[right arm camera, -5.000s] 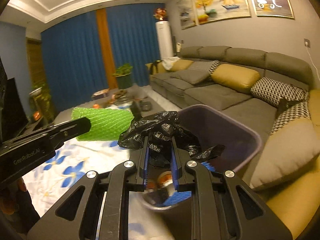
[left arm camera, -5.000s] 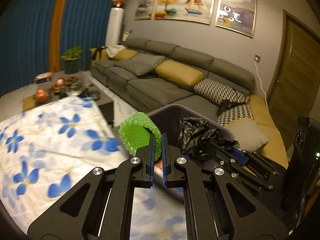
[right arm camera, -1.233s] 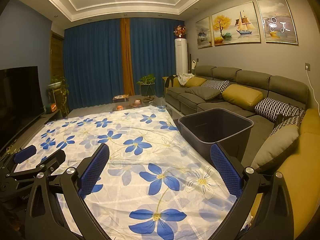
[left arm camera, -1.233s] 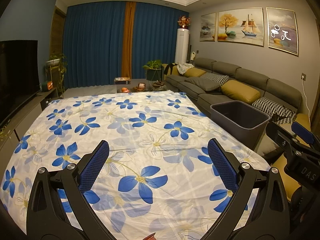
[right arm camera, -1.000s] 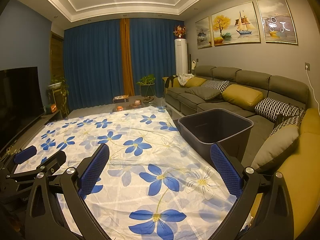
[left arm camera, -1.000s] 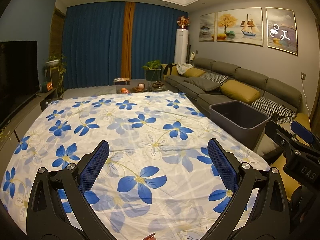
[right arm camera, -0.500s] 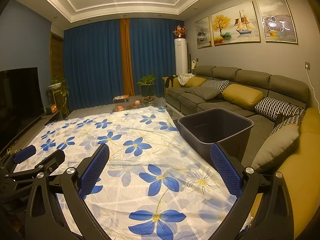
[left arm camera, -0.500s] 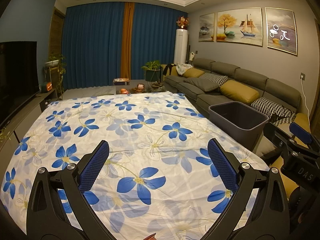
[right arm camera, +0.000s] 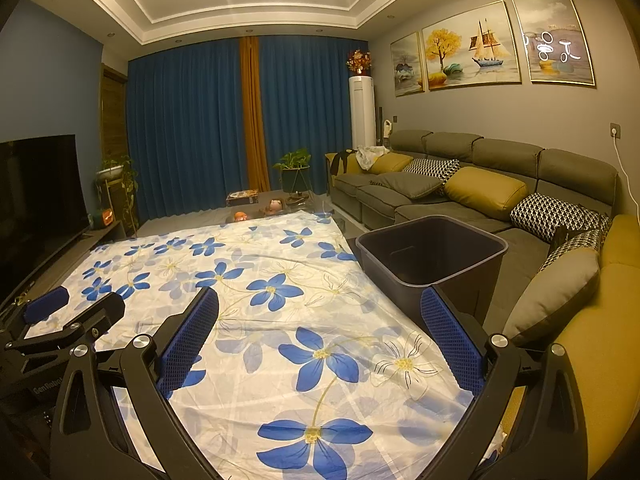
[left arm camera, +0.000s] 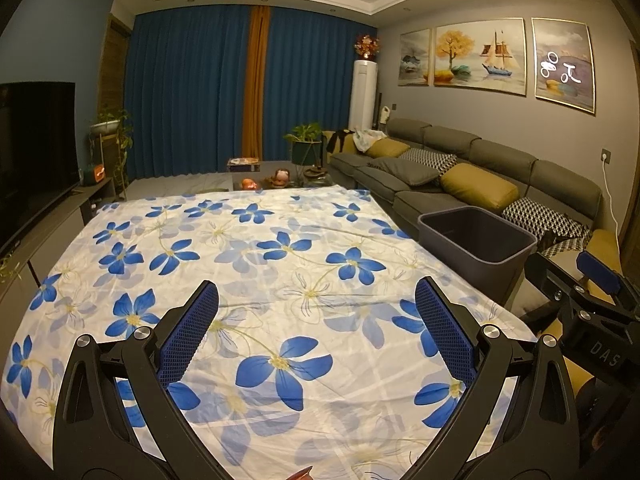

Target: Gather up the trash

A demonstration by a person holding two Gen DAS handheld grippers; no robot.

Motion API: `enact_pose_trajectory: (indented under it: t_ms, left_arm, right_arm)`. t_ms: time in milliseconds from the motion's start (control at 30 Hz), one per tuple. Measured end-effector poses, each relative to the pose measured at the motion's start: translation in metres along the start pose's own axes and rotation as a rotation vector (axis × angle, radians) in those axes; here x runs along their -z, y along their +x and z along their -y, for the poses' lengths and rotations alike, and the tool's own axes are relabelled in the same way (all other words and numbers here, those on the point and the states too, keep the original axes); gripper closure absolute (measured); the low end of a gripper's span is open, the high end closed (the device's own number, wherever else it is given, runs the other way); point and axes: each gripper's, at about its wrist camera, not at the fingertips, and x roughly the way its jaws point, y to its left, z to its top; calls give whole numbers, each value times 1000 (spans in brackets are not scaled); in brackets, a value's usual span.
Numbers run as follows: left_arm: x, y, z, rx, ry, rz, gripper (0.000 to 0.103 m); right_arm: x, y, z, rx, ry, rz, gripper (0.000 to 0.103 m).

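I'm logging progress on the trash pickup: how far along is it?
Done, apparently: no trash shows on the floral cloth, which lies bare. In hand: nothing; left gripper and right gripper are both open and empty. Left: likely nothing; the bin beside the cloth hides its contents from here.

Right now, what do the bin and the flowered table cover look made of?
The bin looks like moulded plastic: dark grey, smooth matte walls, rolled rim. The table cover looks like thin woven fabric, maybe cotton or polyester: soft creases, printed blue flowers, draping edge.
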Motion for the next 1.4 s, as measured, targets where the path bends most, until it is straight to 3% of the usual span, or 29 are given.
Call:
enact_pose_trajectory:
  t_ms: [1400]
  left_arm:
    - [-1,-1,-2,3,-2,-5,6]
  right_arm:
    - [7,-2,3,-1,8,-7,5]
